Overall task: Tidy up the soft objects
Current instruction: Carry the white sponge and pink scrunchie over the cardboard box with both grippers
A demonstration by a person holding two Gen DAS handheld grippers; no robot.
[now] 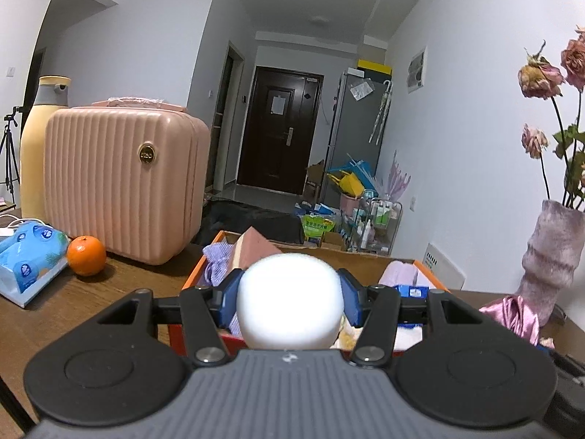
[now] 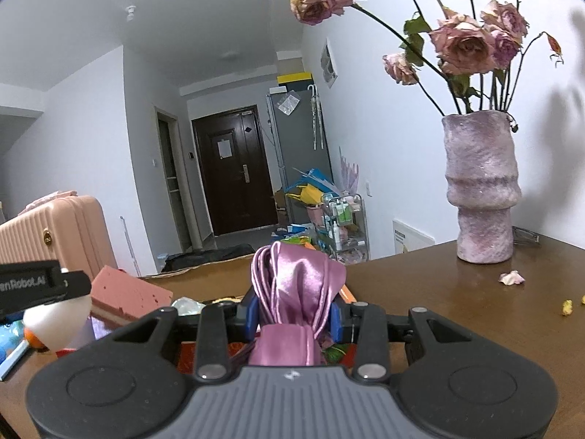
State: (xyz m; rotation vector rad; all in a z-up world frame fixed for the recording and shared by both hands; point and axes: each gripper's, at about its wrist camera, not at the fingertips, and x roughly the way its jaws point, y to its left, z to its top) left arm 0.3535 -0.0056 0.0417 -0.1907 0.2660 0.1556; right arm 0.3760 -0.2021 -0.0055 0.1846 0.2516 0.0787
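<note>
Both wrist views face the door (image 1: pixel 279 128), low over the table (image 2: pixel 420 285).

A: What is seen of the left claw (image 1: pixel 290 294)?
B: A ribbed grey housing is seen, flanked by two round black discs. Black linkage arms are fastened with silver screws, and blue pads (image 1: pixel 351 294) are carried at the tips.
A: And the right claw (image 2: pixel 295 311)?
B: The same build is shown: grey ribbed body, small white logo, black arms, silver screws, blue pads (image 2: pixel 251 314). White lettering is printed on the left claw's black side.
</note>
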